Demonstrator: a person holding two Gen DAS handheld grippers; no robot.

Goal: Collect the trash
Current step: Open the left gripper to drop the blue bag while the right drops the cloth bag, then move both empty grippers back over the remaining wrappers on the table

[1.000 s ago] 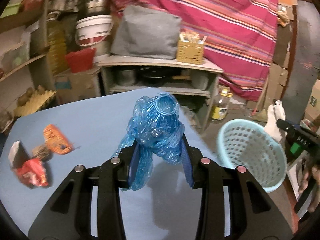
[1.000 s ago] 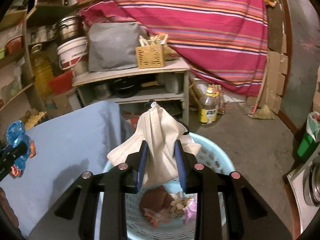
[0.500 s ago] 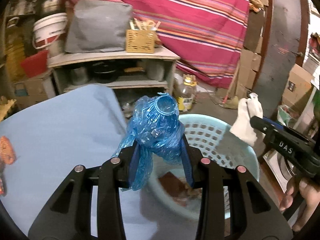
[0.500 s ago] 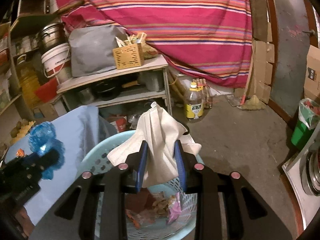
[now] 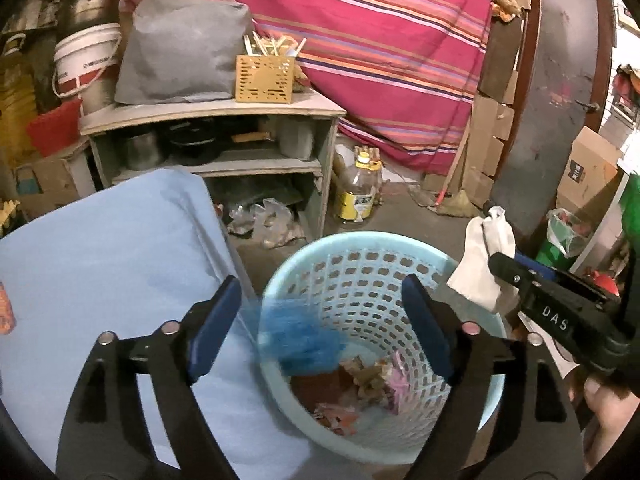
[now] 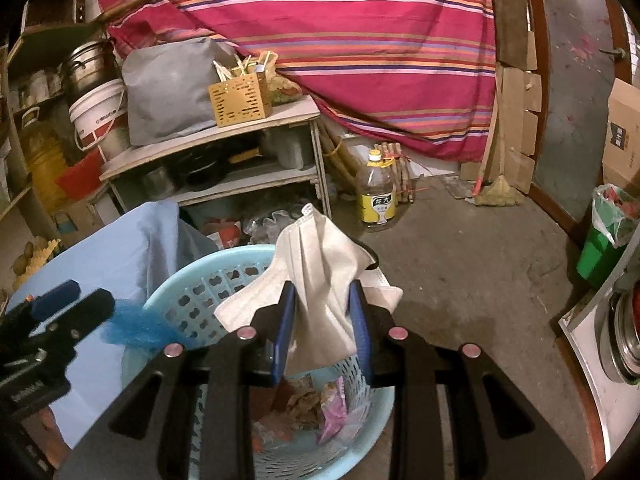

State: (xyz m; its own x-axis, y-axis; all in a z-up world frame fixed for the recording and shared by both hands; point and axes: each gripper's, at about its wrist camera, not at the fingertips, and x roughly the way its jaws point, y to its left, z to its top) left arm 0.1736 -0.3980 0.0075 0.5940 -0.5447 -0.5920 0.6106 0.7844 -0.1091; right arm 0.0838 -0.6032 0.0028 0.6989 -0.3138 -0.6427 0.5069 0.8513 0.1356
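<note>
Blue plastic (image 5: 304, 340), blurred, seemingly loose at the basket (image 5: 280, 280) rim between the opening left hand-held gripper (image 5: 320, 336) pads.

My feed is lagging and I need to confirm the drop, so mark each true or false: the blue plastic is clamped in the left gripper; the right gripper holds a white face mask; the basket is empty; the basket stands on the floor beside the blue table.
1. The blue plastic is clamped in the left gripper. False: its jaws are opening and the blurred plastic is loose over the basket.
2. The right gripper holds a white face mask. True.
3. The basket is empty. False: wrappers lie in it.
4. The basket stands on the floor beside the blue table. True.
</note>
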